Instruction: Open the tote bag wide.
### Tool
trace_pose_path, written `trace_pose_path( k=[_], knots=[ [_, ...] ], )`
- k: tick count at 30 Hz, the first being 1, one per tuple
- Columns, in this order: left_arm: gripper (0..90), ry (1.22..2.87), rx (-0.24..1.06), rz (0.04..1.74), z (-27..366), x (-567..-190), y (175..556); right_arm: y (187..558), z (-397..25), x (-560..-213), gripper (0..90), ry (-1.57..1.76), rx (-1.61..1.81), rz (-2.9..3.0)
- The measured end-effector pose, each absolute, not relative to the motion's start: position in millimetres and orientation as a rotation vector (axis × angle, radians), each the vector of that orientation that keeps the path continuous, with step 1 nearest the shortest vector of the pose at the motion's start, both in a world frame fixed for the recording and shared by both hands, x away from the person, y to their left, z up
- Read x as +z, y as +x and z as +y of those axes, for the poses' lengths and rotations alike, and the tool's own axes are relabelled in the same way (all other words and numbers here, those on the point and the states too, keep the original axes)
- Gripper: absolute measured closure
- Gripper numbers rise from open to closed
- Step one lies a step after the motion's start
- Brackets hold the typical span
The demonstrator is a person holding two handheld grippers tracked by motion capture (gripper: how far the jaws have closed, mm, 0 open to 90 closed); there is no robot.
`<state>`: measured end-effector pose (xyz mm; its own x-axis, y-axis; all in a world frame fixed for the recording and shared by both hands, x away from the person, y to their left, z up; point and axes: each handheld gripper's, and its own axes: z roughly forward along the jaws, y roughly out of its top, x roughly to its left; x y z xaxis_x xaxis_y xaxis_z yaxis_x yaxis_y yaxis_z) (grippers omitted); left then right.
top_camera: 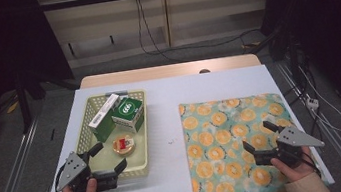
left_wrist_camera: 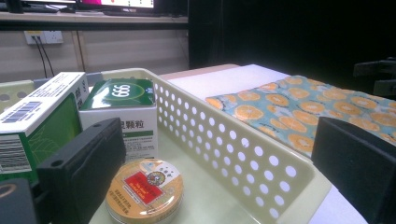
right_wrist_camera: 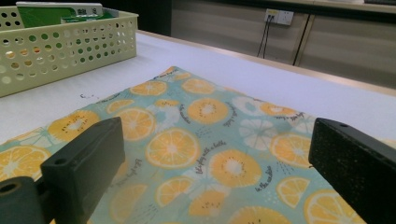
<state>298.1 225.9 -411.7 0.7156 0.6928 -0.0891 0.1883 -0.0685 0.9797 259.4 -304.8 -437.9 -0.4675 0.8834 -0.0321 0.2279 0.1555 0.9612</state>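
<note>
A pale yellow perforated basket (top_camera: 142,130) (left_wrist_camera: 243,154) (right_wrist_camera: 60,49) sits on the left half of the white table. It holds a long green-and-white box (top_camera: 104,116) (left_wrist_camera: 32,116), a green-topped box marked 666 (top_camera: 129,113) (left_wrist_camera: 123,105) and a round gold tin with a red label (top_camera: 124,145) (left_wrist_camera: 145,189). My left gripper (top_camera: 108,156) (left_wrist_camera: 219,186) is open, its jaws straddling the basket's near right corner, one inside beside the tin. My right gripper (top_camera: 260,135) (right_wrist_camera: 219,177) hovers open over a cloth printed with orange slices (top_camera: 235,137) (left_wrist_camera: 299,107) (right_wrist_camera: 196,140), holding nothing.
The cloth covers the table's right half up to the front edge. Bare white tabletop (top_camera: 165,127) lies between basket and cloth. Cables (top_camera: 149,33) run over the floor behind the table, and a metal rail (top_camera: 12,168) flanks the left side.
</note>
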Motion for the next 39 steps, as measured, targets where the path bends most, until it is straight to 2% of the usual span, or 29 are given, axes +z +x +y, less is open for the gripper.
trace_pose_path(
  k=[21, 32, 39],
  knots=[
    [2.6, 1.635, 0.475, 0.713, 221.2, -412.4, 300.7, 264.0, -292.1, -431.4, 2.9, 1.101, 1.335, 1.822],
    [2.6, 1.620, 0.485, 0.719, 222.5, -411.0, 299.4, 292.9, -244.3, -421.0, 7.9, 1.122, 1.254, 1.989],
    [2.6, 1.622, 0.491, 0.713, 223.9, -411.0, 297.9, 318.0, -217.1, -430.6, 6.6, 1.169, 1.254, 2.059]
  ],
)
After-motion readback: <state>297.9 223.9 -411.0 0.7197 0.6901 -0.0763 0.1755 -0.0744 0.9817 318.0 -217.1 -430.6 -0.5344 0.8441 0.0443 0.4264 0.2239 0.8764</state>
